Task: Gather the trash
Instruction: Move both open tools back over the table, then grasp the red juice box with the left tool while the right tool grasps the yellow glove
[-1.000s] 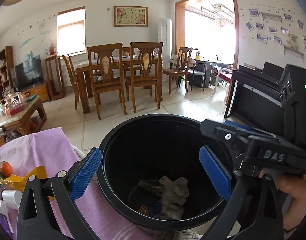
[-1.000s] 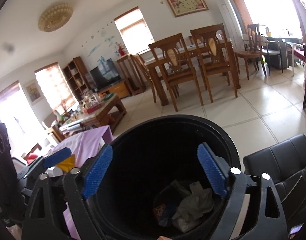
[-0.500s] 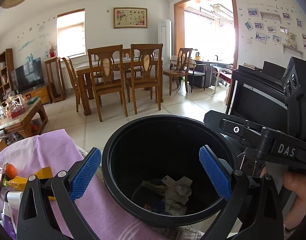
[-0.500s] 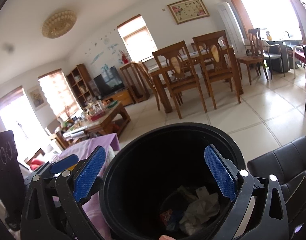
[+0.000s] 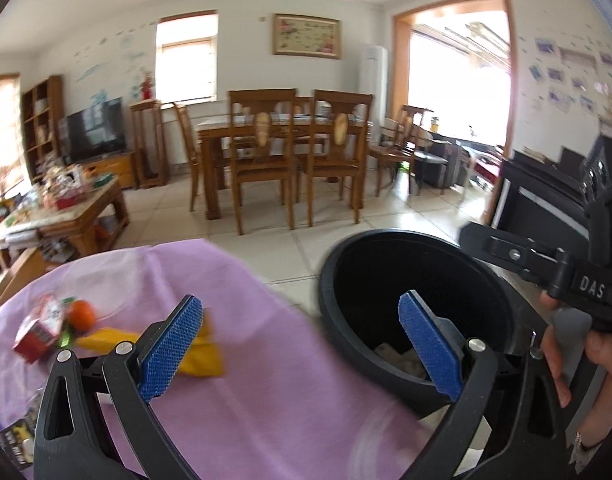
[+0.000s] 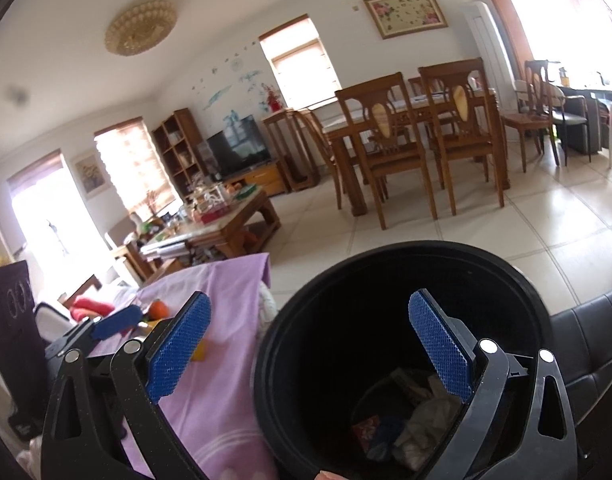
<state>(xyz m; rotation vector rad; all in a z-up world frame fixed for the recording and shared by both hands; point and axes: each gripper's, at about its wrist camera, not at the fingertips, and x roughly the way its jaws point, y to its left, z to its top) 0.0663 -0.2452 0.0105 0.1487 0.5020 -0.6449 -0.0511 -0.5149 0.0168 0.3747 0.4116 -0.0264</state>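
Evidently both jaws gape beside bin rim (image 6: pixel 410 248), holding nothing.

Desk draped in purple cloth (image 5: pixel 266 380), bearing a yellow wrapper (image 5: pixel 202 354), an orange fruit (image 5: pixel 81 314) and a red carton (image 5: pixel 36 334), blurred.

Left tongs (image 5: pixel 302 344) & right tongs (image 6: pixel 310 352): black plastic frames w/ silver screws, blue textured pads (image 5: pixel 171 349); "DAS" in white on right tongs.
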